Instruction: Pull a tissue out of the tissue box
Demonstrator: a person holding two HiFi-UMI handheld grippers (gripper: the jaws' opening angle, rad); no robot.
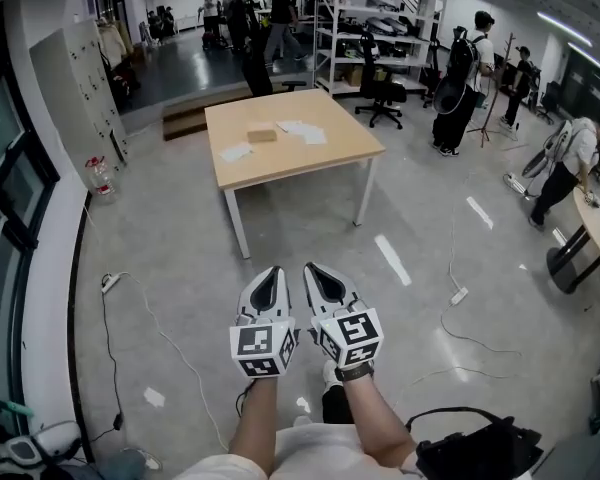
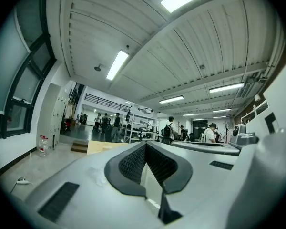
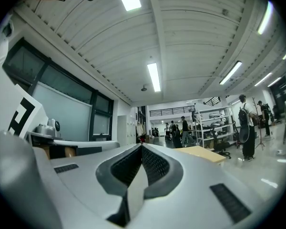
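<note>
A small brown tissue box lies on a light wooden table far ahead across the grey floor. White tissues are spread beside the box. My left gripper and right gripper are side by side low in the head view, well short of the table, and both point level toward it. Each one is shut with nothing between its jaws. The left gripper view shows the shut tips and the table small in the distance. In the right gripper view the tips are closed and the table lies ahead to the right.
Cables and a power strip lie on the floor to the left, another cable to the right. A black office chair and shelving stand behind the table. Several people stand at the back and right. A black bag sits at my right foot.
</note>
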